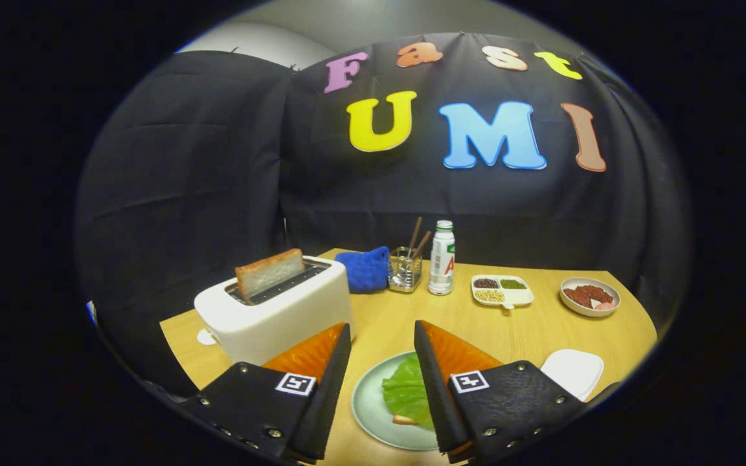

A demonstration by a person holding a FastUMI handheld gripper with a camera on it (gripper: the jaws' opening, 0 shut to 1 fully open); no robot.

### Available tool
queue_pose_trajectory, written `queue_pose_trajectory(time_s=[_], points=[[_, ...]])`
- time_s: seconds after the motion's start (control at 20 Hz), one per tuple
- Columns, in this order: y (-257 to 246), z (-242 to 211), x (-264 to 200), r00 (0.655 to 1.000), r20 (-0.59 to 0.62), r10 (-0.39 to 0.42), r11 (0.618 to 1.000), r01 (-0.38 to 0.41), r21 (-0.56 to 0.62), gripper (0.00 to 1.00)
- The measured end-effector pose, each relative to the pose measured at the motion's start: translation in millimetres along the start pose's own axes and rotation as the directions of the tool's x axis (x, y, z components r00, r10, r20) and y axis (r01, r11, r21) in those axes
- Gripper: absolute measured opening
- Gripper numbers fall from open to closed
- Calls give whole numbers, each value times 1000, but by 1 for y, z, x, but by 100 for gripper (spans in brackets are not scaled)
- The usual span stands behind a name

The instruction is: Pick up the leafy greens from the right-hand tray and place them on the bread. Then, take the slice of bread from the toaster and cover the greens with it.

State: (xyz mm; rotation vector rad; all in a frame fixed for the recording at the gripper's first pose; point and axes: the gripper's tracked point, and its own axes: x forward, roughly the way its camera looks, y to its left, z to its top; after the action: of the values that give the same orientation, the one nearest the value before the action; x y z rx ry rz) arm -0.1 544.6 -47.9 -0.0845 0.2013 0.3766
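Claw [383,362]: fingers spread wide, holding nothing.
Greens [406,391]: lying on the plate [366,401], between the fingers.
Next: approach toaster [276,310]; pinch bread slice [269,272] by its raised top.

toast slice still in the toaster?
Yes, the bread slice stands in the toaster slot, beyond the open gripper.

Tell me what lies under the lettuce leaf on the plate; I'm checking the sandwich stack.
Under the lettuce leaf a brown crust edge of bread peeks out on the pale green plate. The leaf covers the rest of it. The gripper is open above.
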Motion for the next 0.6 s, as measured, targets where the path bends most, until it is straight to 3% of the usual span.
queue_pose_trajectory(time_s=[0.25,0.6], points=[[74,13,8,996,39,77,997,-77,-17,61],[123,17,14,994,40,104,994,-103,-39,61]])
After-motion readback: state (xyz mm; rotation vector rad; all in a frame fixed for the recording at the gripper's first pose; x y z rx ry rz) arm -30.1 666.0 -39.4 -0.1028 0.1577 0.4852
